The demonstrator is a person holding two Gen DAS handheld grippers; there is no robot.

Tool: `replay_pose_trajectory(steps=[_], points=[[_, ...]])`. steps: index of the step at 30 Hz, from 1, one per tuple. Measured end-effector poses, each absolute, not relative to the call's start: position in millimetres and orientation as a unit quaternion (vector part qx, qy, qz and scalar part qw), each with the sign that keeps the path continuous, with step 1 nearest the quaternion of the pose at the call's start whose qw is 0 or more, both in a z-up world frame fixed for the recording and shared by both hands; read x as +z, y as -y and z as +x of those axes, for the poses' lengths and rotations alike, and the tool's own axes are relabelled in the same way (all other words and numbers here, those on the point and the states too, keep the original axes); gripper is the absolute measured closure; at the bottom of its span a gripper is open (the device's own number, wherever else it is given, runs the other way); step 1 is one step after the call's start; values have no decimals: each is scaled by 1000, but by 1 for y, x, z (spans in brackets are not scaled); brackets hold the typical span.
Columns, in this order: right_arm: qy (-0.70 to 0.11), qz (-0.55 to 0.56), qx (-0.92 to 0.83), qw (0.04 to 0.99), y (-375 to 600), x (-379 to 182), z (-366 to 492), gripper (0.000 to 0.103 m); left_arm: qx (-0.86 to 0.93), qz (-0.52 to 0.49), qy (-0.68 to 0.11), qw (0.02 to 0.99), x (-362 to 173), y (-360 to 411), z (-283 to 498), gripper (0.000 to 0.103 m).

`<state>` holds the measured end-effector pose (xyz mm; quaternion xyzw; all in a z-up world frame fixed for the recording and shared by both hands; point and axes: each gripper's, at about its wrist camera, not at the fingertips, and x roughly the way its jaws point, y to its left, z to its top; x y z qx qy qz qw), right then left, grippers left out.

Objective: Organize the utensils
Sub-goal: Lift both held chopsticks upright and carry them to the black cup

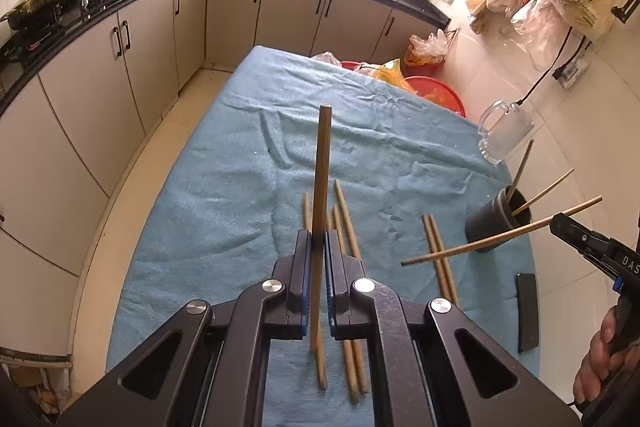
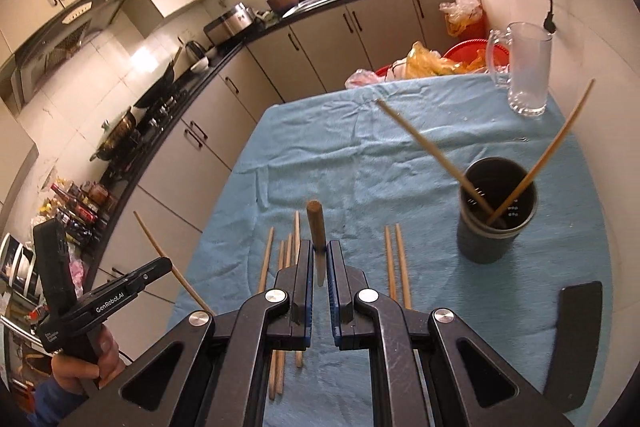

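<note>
Each hand holds a slim, light-brown wooden chopstick. The left gripper (image 1: 319,243) has its jaws closed on one chopstick (image 1: 322,163) that stands upright. The right gripper (image 2: 320,259) has its jaws closed on another chopstick (image 2: 316,223). More loose chopsticks (image 2: 394,259) lie on the blue-covered desk (image 2: 360,155), left of a dark cup (image 2: 494,211) holding two chopsticks. A clear glass mug (image 2: 524,71) stands beyond the cup.
</note>
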<state>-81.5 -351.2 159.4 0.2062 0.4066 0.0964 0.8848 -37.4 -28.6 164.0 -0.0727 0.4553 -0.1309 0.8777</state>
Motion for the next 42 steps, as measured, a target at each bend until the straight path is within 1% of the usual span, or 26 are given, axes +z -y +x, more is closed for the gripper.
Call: replay_pose_trajectory(steps=[20,32,42], points=[[-344,249,56,904,419,201,-136,96,-179,-61,-412,892,217,71,-45,97],[-311,279,-1,908,467,216,-169,96,-228,-45,-401,886,234,114,-43,97],[-300,298,-30,906,494,220,-188,96,-278,-24,-388,879,254,160,-43,97]])
